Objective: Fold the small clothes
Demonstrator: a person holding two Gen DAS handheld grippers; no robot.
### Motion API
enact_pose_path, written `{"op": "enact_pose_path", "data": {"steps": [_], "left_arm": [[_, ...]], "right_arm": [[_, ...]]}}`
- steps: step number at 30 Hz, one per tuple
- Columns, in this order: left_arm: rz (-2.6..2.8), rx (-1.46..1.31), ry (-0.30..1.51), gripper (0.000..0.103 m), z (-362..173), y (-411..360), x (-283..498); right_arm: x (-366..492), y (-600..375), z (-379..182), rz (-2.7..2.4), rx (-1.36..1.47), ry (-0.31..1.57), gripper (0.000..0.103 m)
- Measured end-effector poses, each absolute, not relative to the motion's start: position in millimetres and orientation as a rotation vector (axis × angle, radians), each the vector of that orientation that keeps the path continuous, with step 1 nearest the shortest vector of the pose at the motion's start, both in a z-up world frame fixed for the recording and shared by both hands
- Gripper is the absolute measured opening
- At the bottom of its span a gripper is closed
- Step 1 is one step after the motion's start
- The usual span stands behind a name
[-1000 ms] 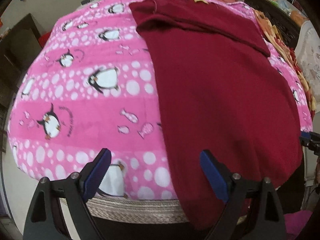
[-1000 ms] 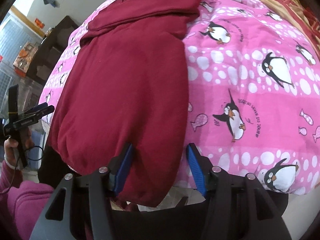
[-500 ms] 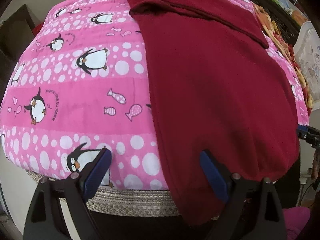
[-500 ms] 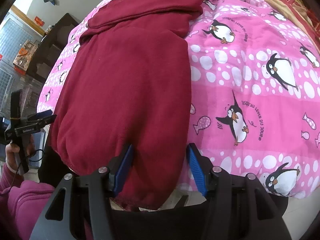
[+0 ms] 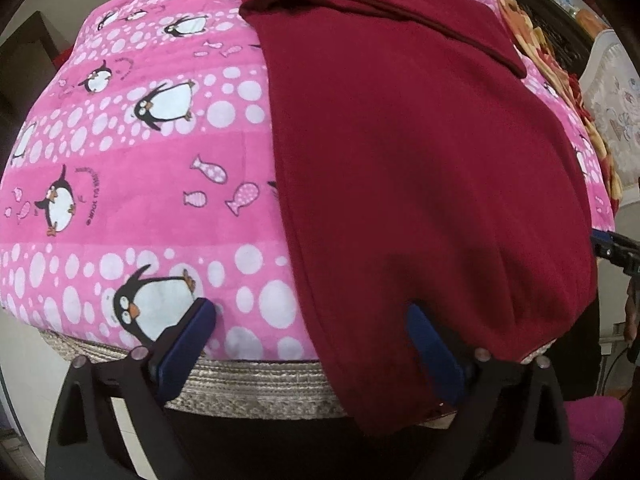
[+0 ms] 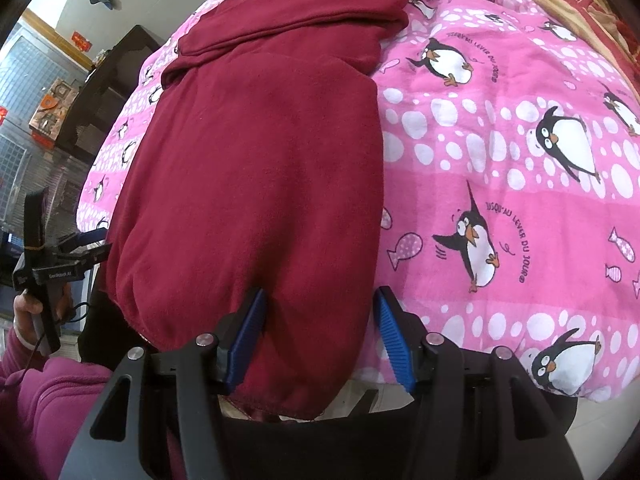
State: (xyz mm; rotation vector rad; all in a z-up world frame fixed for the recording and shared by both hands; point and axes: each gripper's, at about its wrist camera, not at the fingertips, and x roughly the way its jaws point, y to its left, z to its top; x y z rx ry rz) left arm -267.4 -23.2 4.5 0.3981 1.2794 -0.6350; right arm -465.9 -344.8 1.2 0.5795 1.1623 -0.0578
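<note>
Two pairs of tongs with blue pads hang over the near edge of a bed covered by a pink fleece blanket [image 5: 132, 184] printed with penguins, fish and white dots. A dark red knit garment [image 5: 408, 152] lies lengthwise on the blanket, right of centre in the left wrist view and left of centre in the right wrist view, its far end folded across at the top of the frame and its near hem drooping over the bed edge. The left tongs [image 5: 312, 344] stand wide apart, having just opened further; the garment's left corner lies between them, unpressed. The right tongs [image 6: 320, 332] stand partly apart astride the garment's lower right corner, neither pad visibly pinching it.
</note>
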Motion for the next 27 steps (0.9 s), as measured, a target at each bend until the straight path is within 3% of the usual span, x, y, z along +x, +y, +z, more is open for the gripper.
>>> {"op": "enact_pose_path", "data": {"steps": [20, 23, 26, 27], "left_arm": [[-0.646, 0.410, 1.280, 0.102, -1.8, -34.4, -267.8], [-0.683, 0.417, 1.262, 0.087, 4.5, -31.6, -274.5], [-0.719, 0.413, 1.257, 0.073, 9.0, -30.7, -277.3], [-0.728, 0.411, 1.257, 0.071, 9.4, -30.1, -277.4]], "right_arm": [[-461.0, -348.1, 1.3, -0.041, 0.560, 1.145, 0.037], [-460.9, -342.6, 4.3, -0.009, 0.530, 1.134, 0.014], [-461.5, -337.6, 9.7, 0.010, 0.490, 1.127, 0.000], [-461.6, -337.3, 11.1, 0.019, 0.490, 1.123, 0.000]]}}
